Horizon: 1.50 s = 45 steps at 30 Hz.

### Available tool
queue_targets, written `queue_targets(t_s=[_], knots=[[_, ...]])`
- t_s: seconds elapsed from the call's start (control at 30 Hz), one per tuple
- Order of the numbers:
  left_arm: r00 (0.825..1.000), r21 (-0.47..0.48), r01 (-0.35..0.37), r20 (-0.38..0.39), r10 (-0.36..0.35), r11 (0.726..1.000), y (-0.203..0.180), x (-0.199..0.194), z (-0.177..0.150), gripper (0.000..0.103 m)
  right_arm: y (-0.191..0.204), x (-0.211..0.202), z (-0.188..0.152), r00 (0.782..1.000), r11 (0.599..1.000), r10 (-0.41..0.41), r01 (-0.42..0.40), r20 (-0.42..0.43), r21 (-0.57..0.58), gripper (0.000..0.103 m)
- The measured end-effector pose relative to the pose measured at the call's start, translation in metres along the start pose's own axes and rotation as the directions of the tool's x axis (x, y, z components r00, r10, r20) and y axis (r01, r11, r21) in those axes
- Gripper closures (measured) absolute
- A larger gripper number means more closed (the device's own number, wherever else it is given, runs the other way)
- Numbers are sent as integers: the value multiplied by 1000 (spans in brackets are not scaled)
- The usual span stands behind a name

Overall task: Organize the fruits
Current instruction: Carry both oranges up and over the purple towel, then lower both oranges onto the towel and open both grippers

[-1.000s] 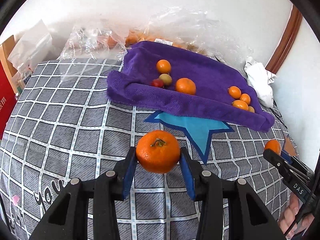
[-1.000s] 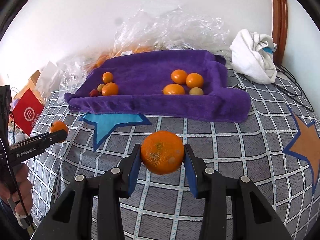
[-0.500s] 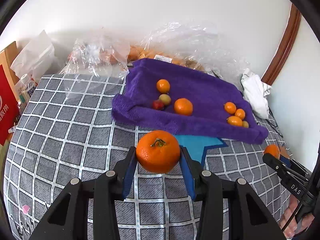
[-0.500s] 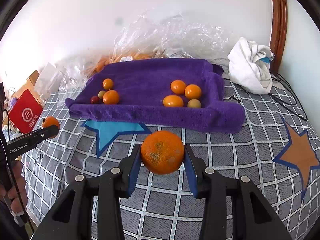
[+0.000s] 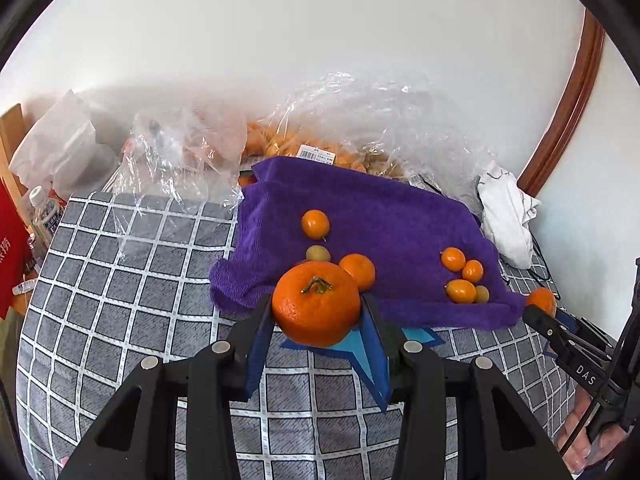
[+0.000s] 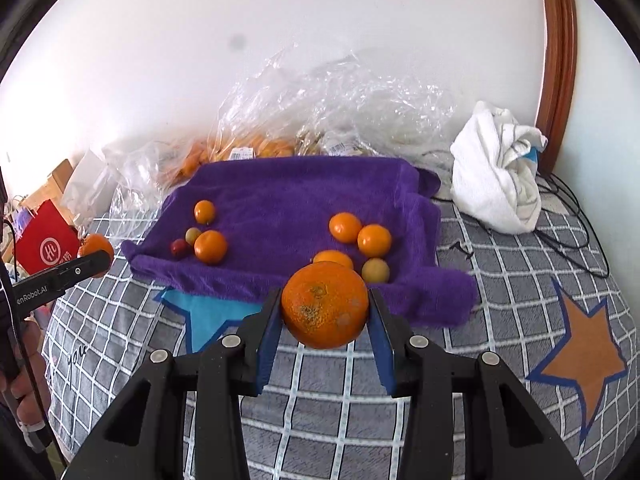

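The left gripper (image 5: 316,312) has its blue pads pressed on either side of a stemmed tangerine (image 5: 316,309), jaws partly apart to the fruit's width. The right gripper (image 6: 325,314) clamps a scarred tangerine (image 6: 325,311) in the same way. Both fruits hang above the grey checked bedcover (image 6: 500,280), just short of the near rolled edge of the purple towel (image 6: 288,200).

On the towel, a left cluster (image 6: 204,236) of two small oranges, a green fruit and a red one lies well apart from a right cluster (image 6: 356,244) of oranges and a green fruit; bare purple pile lies between them and toward the far edge. Clear plastic bags (image 6: 320,120) crowd the far edge by the wall. A white cloth (image 6: 496,176) sits beyond the right corner. The bedcover on both sides lies open.
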<state>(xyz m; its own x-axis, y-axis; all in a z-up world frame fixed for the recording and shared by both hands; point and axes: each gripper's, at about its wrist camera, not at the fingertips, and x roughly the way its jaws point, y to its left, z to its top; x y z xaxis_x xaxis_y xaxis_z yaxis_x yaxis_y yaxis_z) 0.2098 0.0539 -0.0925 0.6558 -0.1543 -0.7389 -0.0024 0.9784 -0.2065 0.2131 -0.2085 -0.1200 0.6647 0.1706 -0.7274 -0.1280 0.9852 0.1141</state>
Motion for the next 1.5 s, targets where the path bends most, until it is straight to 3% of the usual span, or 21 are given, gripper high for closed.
queue_targets(t_s=[0.4,0.77,0.93,1.07,1.27,1.5], knots=[[999,-52,-23,-24,22,998,21,36,37,63,2,72,43,997,998,59,-59,-52,-9,62],[999,-56,-12,-54,9,998,31,68,57,63,16,142,42,987,996,49,-59,-156,-61,62],[997,-36,11,-79,-13,999,20,90,59,63,21,144,37,987,994,26,-42,-157,-105,62],[993,-26,46,-106,-49,999,5,109,60,63,14,138,37,984,995,68,-78,-167,-59,62],[987,2,79,-143,-78,997,-20,132,58,63,15,115,31,992,995,49,-58,-113,-84,61],[982,53,55,-184,-45,997,-38,152,55,63,-4,108,30,996,997,1,-7,-88,-75,60]])
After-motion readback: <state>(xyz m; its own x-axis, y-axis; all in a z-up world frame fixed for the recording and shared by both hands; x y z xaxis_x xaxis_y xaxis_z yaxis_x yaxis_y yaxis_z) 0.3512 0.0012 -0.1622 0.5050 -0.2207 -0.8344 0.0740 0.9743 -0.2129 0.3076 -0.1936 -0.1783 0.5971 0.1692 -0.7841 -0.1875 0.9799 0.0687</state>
